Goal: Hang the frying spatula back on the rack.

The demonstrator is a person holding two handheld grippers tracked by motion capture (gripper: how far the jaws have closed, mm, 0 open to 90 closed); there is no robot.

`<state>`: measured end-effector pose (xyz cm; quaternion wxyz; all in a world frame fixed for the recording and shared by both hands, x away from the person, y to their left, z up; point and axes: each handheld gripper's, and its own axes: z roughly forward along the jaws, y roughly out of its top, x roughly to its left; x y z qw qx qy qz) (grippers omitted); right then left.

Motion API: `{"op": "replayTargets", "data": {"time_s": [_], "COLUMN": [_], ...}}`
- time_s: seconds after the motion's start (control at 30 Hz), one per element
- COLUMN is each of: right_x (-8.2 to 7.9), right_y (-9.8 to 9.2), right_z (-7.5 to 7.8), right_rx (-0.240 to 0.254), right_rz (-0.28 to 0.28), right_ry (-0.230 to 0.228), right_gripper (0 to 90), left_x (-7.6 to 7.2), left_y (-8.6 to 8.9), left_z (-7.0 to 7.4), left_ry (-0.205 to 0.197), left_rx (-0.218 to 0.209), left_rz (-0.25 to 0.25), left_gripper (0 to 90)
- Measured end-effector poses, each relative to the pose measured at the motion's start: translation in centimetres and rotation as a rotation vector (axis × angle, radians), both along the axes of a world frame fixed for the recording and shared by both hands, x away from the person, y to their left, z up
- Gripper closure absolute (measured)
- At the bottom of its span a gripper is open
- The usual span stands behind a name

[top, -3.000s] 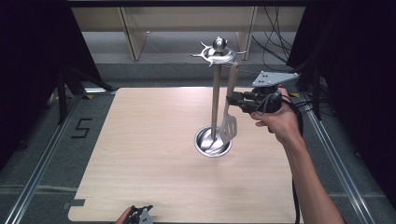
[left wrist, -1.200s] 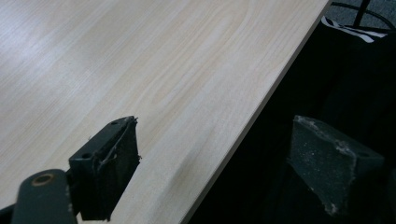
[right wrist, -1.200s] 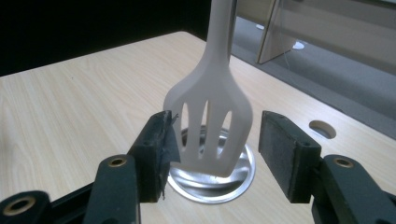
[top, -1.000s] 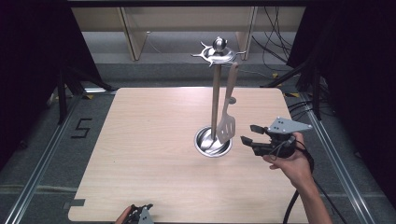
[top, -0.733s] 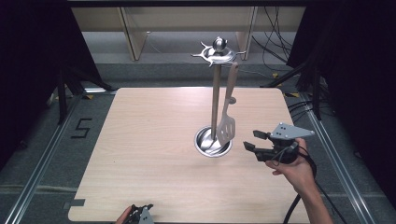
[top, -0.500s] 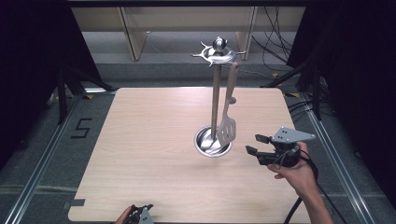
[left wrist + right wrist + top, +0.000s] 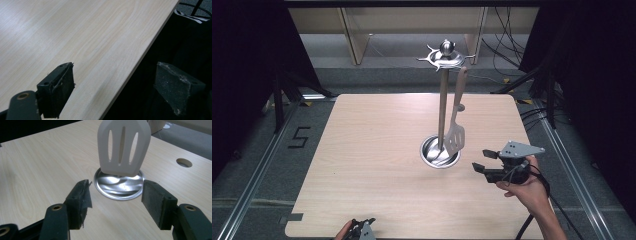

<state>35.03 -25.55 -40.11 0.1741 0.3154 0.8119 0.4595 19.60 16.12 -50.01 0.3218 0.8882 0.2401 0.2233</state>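
1 spatula (image 7: 124, 146) hangs just beyond right claw (image 7: 116, 195), apart.

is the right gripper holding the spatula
No, the right gripper is open and empty, while the spatula hangs beyond its jaws over the stand's round base.

A single digit "5" (image 7: 298, 137) is marked in black on the grey floor, just left of the counter (image 7: 377, 150).

Your right hand-held gripper (image 7: 486, 162) is black, topped by a grey three-cornered plate dotted with small holes, and a black cable trails back along your bare, sleeveless forearm. Its two black jaws have worn, scuffed pads (image 7: 157, 201) and brass-coloured pivot rivets. Your left hand-held gripper (image 7: 117, 87) has the same dusty black pads.
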Motion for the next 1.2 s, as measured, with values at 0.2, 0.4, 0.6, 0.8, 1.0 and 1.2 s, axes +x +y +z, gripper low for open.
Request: {"op": "replayTargets", "data": {"time_s": [0.2, 0.4, 0.6, 0.8, 1.0, 1.2], "right_x": [-0.1, -0.4, -0.8, -1.0, -1.3, -1.6], "right_y": [0.1, 0.3, 0.5, 0.4, 0.4, 0.3], "right_z": [-0.3, -1.2, -1.8, -2.3, -3.0, -3.9], "right_rx": [-0.01, -0.024, -0.025, -0.037, -0.04, -0.051], "right_rz": [0.006, 0.012, 0.007, 0.028, 0.025, 0.02], "right_ry": [0.008, 0.033, 0.033, 0.033, 0.039, 0.06], "right_gripper": [39.4, 38.0, 36.1, 35.5, 35.0, 33.2], "left_x": [-0.1, -0.1, -0.2, -0.2, -0.2, -0.2], "left_y": [0.1, 0.0, 0.0, 0.1, 0.1, 0.1], "left_z": [0.1, 0.1, 0.0, 0.0, 0.0, 0.0], "left_ry": [-0.004, -0.003, 0.006, -0.003, -0.004, -0.003], "left_rx": [-0.001, 0.001, -0.005, -0.003, 0.001, 0.002], "left_rz": [-0.004, -0.011, -0.01, -0.008, -0.008, -0.009], "left_gripper": [15.4, 15.4, 15.4, 15.4, 15.4, 15.4]}}
